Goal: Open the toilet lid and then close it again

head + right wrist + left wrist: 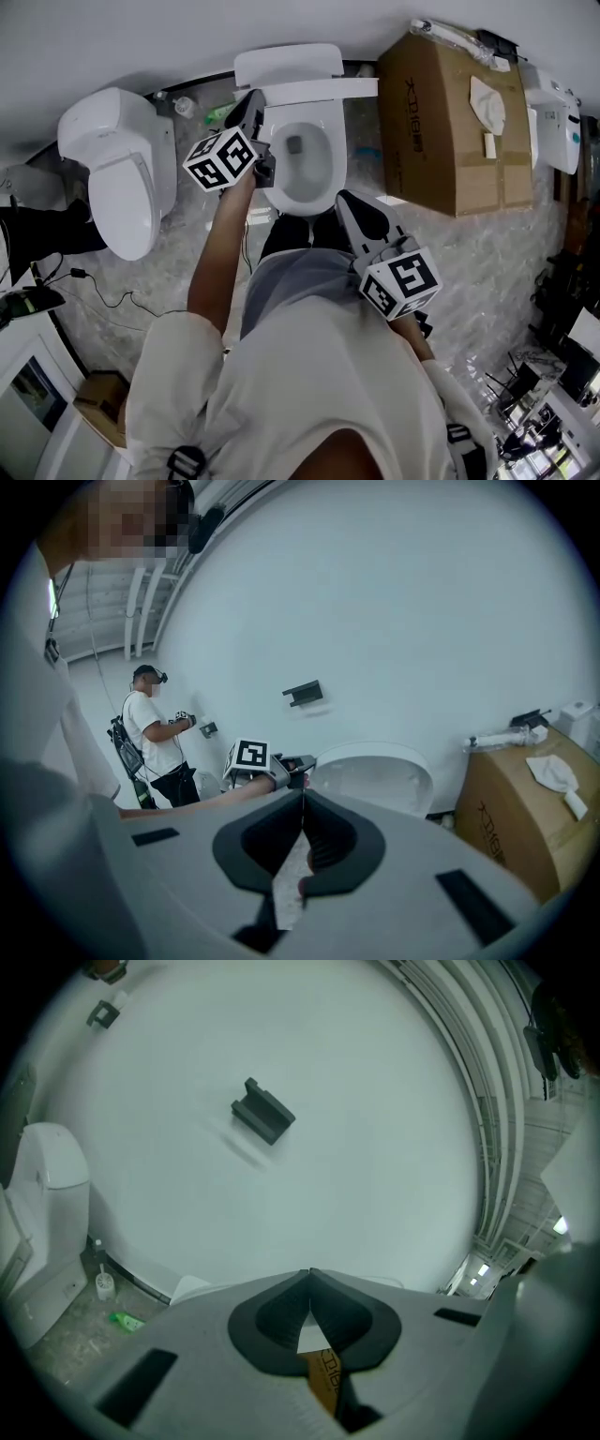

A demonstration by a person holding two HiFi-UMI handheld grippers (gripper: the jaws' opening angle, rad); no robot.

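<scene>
The white toilet (305,169) stands straight ahead, bowl uncovered, its lid (286,64) raised against the wall. In the right gripper view the lid (375,778) shows as an upright rounded panel. My left gripper (252,98) is shut and reaches up beside the lid's left edge; nothing shows between its jaws (309,1275). From the right gripper view the left gripper (298,761) sits close against that edge; whether it touches I cannot tell. My right gripper (343,198) hangs low in front of the bowl, shut and empty (302,795).
A second toilet (122,173) with its lid down stands to the left, a big cardboard box (455,122) to the right. A green bottle (217,114) lies by the wall. Cables (103,292) cross the floor. Another person (155,733) stands further along the wall.
</scene>
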